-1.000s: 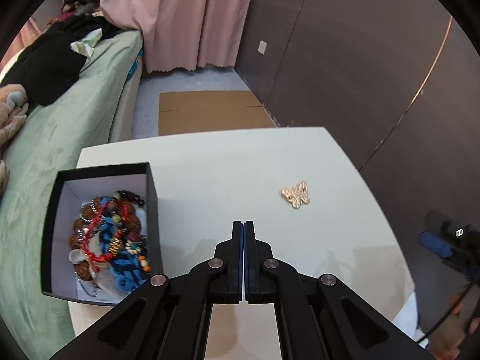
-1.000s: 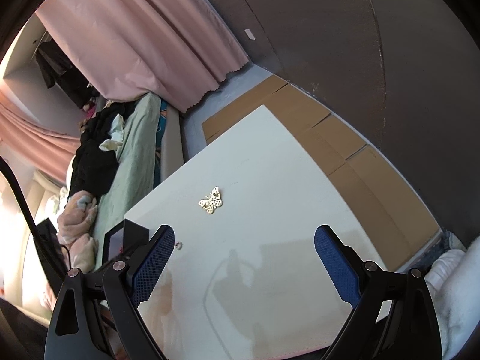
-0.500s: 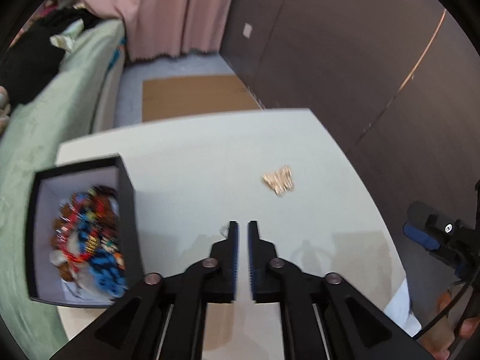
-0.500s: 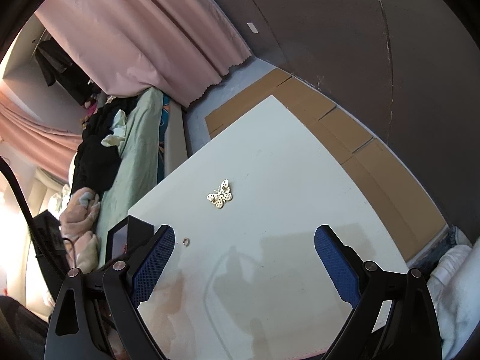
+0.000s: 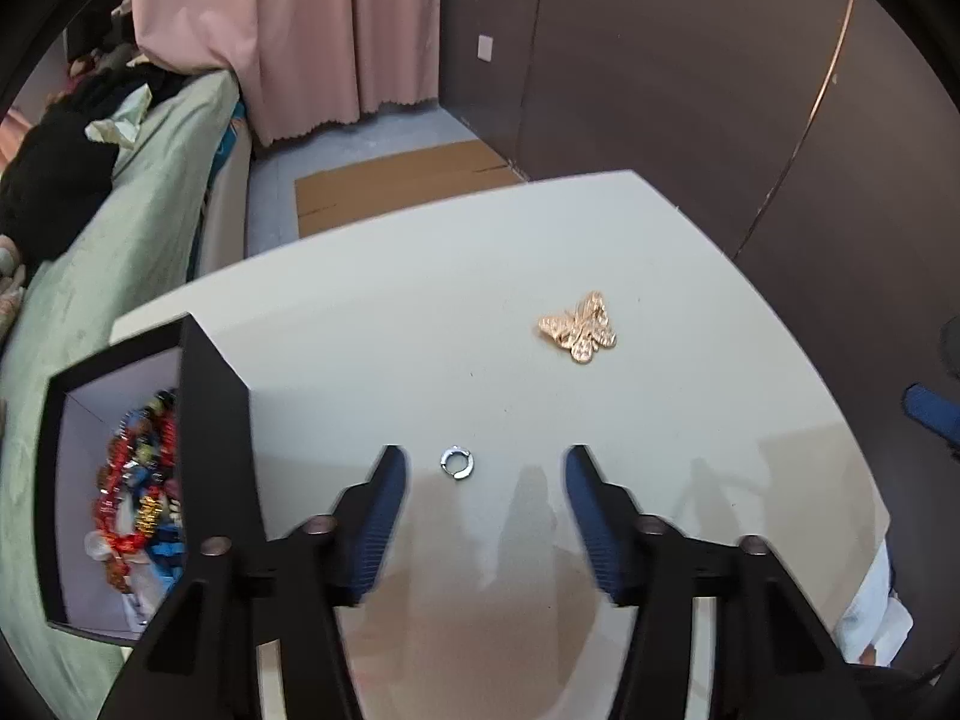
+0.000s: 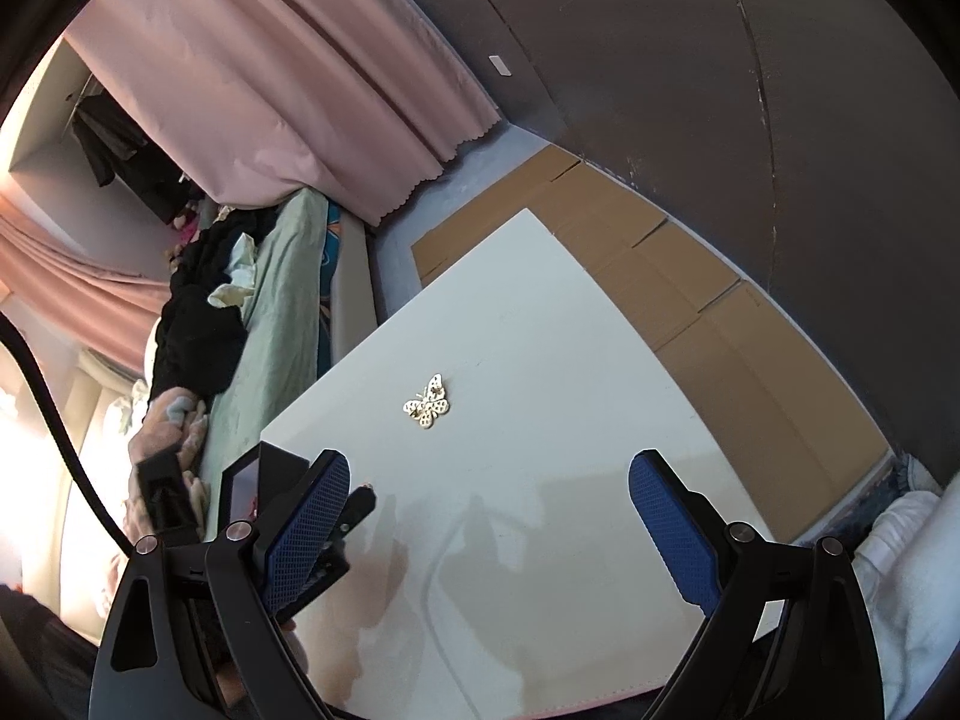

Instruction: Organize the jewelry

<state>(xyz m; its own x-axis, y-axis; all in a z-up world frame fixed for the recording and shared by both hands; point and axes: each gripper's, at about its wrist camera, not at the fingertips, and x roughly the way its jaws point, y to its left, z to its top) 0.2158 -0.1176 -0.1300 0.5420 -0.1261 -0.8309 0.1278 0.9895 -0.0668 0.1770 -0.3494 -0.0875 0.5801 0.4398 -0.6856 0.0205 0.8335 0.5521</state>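
A small silver ring [image 5: 456,463] lies on the white table [image 5: 420,324], just ahead of and between the fingertips of my open left gripper [image 5: 483,465]. A gold butterfly brooch [image 5: 581,327] lies further out to the right; it also shows in the right wrist view [image 6: 428,402]. A black box [image 5: 216,420] with colourful bead jewelry [image 5: 141,480] inside stands at the table's left edge. My right gripper [image 6: 489,483] is open and empty, hovering above the table's near side.
A green bed [image 5: 120,228] with dark clothes runs along the table's left side. Flat cardboard [image 6: 690,300] lies on the floor beyond the table. A dark wall [image 5: 690,90] and pink curtain [image 5: 336,30] stand behind.
My left gripper has opened from shut and the silver ring now lies on the table between its fingertips. The view has shifted closer to the table. The right gripper stays open.
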